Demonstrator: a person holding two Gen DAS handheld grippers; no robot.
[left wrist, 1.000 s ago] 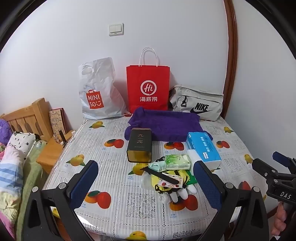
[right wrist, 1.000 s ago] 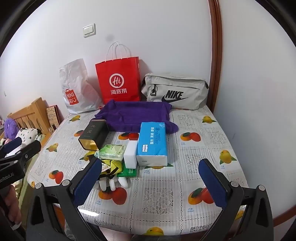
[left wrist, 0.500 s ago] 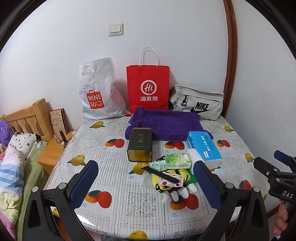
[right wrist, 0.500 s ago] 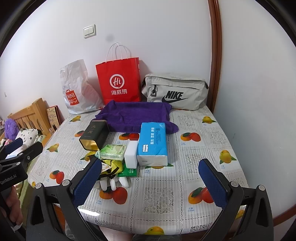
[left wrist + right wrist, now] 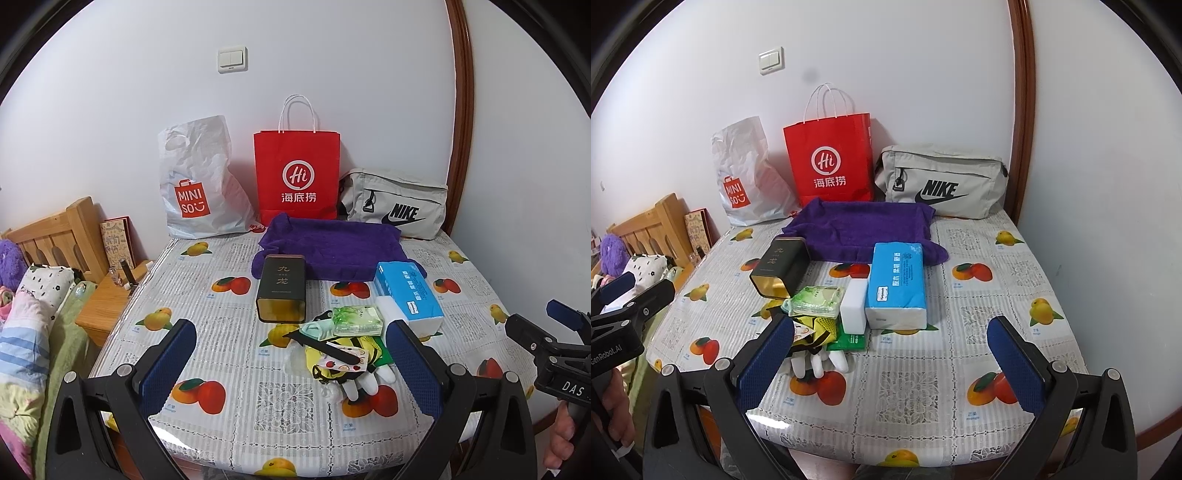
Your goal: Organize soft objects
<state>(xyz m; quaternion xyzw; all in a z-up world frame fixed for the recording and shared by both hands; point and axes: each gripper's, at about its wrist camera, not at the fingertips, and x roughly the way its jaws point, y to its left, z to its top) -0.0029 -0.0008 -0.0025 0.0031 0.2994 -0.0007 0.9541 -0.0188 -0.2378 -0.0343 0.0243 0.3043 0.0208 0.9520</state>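
Your left gripper (image 5: 291, 363) and right gripper (image 5: 892, 363) both gape wide, holding nothing. The crumpled purple terry towel (image 5: 332, 245) lies at the table's far side; it looks light and floppy, so pinch a bunched edge.

Left gripper (image 5: 291, 365) and right gripper (image 5: 894, 358) both hover level, jaws spread wide.
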